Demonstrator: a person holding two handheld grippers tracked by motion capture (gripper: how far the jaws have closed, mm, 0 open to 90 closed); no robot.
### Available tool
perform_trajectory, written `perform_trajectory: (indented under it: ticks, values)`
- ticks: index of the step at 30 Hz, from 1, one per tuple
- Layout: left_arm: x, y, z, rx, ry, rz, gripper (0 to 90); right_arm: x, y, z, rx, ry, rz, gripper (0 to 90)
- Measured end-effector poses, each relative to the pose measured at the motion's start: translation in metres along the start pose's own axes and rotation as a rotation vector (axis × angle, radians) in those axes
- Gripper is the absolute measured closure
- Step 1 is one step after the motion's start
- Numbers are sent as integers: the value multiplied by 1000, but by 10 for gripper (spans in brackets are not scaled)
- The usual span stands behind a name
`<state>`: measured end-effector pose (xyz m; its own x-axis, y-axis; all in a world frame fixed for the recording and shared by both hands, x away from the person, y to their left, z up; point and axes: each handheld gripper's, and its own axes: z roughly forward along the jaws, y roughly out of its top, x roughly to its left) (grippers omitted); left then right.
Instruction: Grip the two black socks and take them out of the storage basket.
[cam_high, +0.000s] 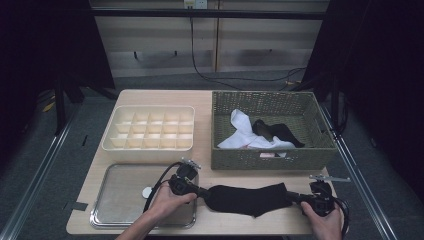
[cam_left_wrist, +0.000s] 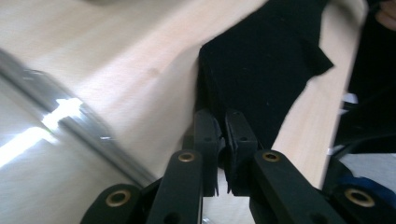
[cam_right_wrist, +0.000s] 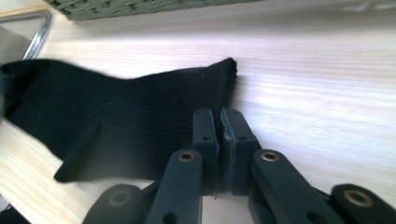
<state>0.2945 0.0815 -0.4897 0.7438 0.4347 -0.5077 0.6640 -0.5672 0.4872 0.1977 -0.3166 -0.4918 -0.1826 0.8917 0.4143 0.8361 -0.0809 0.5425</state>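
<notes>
- Black sock (cam_high: 247, 199) lies stretched flat along the table's (cam_high: 205, 125) near edge, between the metal tray (cam_high: 120, 200) and the person's right hand (cam_high: 325, 222).
- Left gripper (cam_high: 202, 191) is clamped on one end of it, jaws pressed together on the fabric.
- Right gripper (cam_high: 295, 198) pinches the other end likewise.
- Behind, a wicker basket (cam_high: 265, 159) holds white and dark socks; a divided organiser (cam_high: 150, 127) stands left of the basket.

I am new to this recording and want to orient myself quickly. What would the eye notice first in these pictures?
First, the black sock stretched flat along the near edge of the table, with the left gripper shut on one end and the right gripper shut on the other. Behind it at the right stands a woven basket holding white and black socks. At the left are a white divided organiser and, nearer, a metal tray.
</notes>
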Motion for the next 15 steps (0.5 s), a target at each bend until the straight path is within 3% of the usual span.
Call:
perform_trajectory:
  ticks: [3,4,10,11,15]
  values:
    - [-2,0,3,14,-18,11,857,-4,0,-3,-6,-3,4,860]
    - [-5,1,5,26,8,32,860,-4,-3,-6,-7,0,10,860]
    - [-6,-2,3,23,3,27,854,0,-6,-10,-13,8,-15,818]
    - [-4,-3,1,14,10,14,775,0,-5,-11,-30,0,-5,726]
    - [-3,-3,-3,-9,14,16,660,0,-2,-19,-86,22,-2,662]
